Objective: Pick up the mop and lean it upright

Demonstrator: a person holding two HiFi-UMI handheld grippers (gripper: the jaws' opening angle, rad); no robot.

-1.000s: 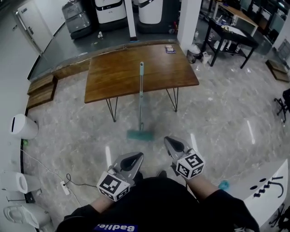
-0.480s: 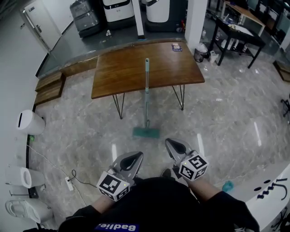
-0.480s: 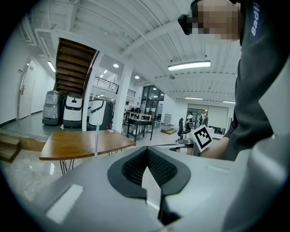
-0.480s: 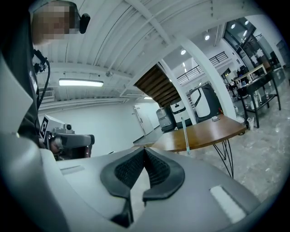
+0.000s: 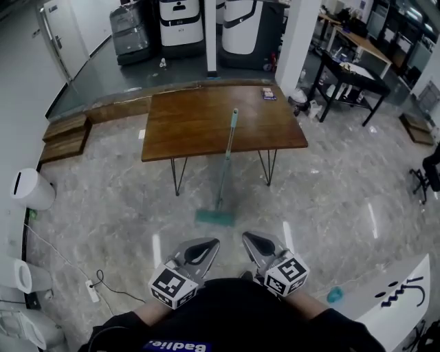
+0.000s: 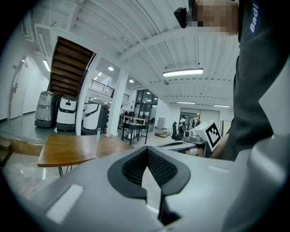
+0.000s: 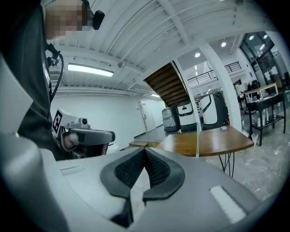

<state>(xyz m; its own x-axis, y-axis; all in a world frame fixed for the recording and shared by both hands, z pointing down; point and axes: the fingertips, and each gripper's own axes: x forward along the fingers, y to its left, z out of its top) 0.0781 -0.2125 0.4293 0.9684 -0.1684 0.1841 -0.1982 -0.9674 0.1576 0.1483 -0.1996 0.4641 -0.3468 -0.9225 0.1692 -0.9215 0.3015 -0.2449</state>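
Observation:
The mop stands on the marble floor with its teal head [image 5: 214, 218] down. Its thin handle [image 5: 227, 158] leans up against the front edge of the wooden table [image 5: 185, 124]. My left gripper [image 5: 206, 242] and right gripper [image 5: 246, 237] hover side by side low in the head view, a short way in front of the mop head and apart from it. Both are shut with nothing between their jaws. In the left gripper view the handle [image 6: 98, 142] shows beyond the shut left gripper [image 6: 147, 148]. In the right gripper view the handle [image 7: 198, 136] rises past the right gripper [image 7: 145, 149].
White service robots [image 5: 179, 20] and a white pillar [image 5: 295, 34] stand behind the table. A black desk [image 5: 350, 58] is at the back right, wooden steps [image 5: 65, 134] at the left. A white bin [image 5: 31, 189], a power strip [image 5: 91, 289] and a white counter [image 5: 405, 302] flank me.
Both grippers have drifted across the floor with me, the right one nearer the left. The mop keeps its lean on the table; in the picture its handle now slants right.

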